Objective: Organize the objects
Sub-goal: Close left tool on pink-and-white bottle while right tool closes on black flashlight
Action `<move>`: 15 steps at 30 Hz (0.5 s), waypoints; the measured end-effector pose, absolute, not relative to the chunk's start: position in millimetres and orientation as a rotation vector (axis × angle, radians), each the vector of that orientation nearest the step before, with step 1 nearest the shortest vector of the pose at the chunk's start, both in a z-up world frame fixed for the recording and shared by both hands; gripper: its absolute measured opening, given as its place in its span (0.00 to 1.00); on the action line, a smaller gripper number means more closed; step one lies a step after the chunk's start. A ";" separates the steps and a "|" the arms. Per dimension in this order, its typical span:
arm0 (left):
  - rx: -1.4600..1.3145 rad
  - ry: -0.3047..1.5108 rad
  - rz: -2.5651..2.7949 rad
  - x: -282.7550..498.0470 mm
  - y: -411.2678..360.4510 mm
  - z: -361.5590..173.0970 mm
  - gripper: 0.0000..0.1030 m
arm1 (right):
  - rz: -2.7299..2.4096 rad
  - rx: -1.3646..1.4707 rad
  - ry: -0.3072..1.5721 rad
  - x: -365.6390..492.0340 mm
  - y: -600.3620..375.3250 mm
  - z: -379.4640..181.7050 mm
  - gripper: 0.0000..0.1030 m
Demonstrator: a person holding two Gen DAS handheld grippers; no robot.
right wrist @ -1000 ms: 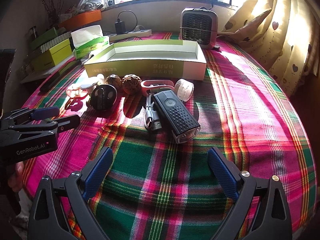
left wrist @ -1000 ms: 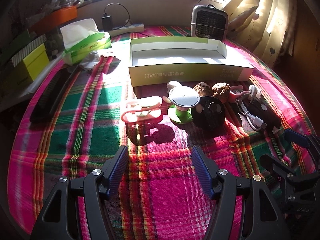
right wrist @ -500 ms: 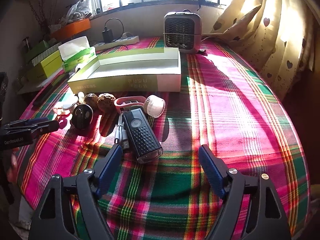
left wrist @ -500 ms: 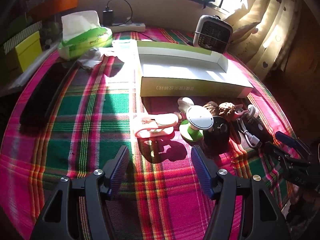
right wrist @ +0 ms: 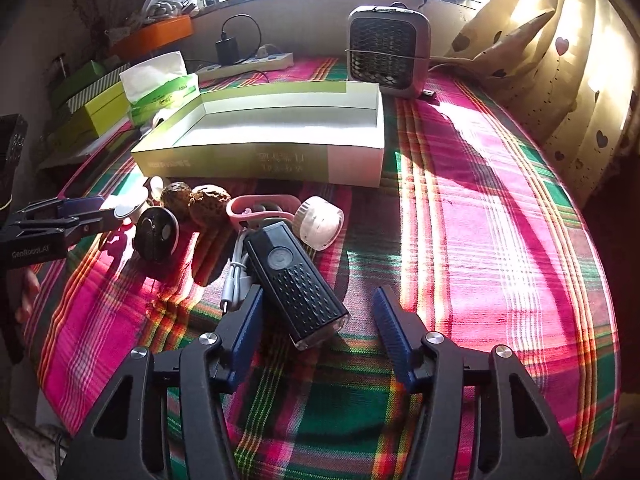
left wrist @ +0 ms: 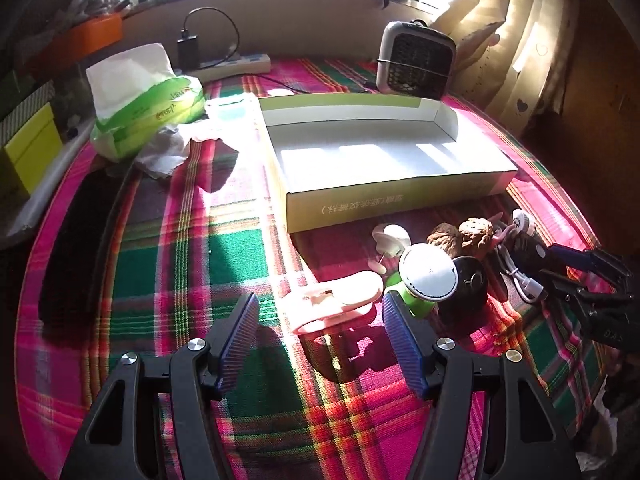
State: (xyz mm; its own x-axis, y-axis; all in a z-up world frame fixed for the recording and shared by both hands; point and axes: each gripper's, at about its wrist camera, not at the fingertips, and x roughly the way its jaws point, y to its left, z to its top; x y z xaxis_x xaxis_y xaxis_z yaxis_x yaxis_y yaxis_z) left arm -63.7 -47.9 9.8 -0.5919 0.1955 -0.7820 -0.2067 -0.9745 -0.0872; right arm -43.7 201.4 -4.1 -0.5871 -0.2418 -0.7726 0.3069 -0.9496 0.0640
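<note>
Between the blue pads of the right gripper (right wrist: 318, 330) the lens end of a black bike light (right wrist: 294, 284) is seen on the plaid tablecloth (right wrist: 480, 240); the jaws have just been closing but are not yet pressed on it. Just ahead of the left gripper (left wrist: 320, 336), whose jaws are held wide, a pink clip (left wrist: 334, 300) is seen. Beyond both, the open green box (right wrist: 260, 160) is found, with two walnuts (right wrist: 192, 200) in front of it.
</note>
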 end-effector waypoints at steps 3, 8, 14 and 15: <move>-1.289 0.058 2.599 -66.5 -46.3 8.1 0.61 | -2.529 1.225 0.119 -47.1 199.5 -4.4 0.55; -1.277 0.106 2.566 -66.7 -41.9 5.2 0.61 | -2.513 1.216 0.143 -49.2 194.9 -5.2 0.55; -1.263 0.099 2.536 -64.1 -38.3 6.7 0.59 | -2.528 1.216 0.133 -49.9 194.5 -4.3 0.37; -1.264 0.092 2.528 -62.3 -38.1 7.0 0.59 | -2.531 1.215 0.126 -49.8 195.1 -4.1 0.35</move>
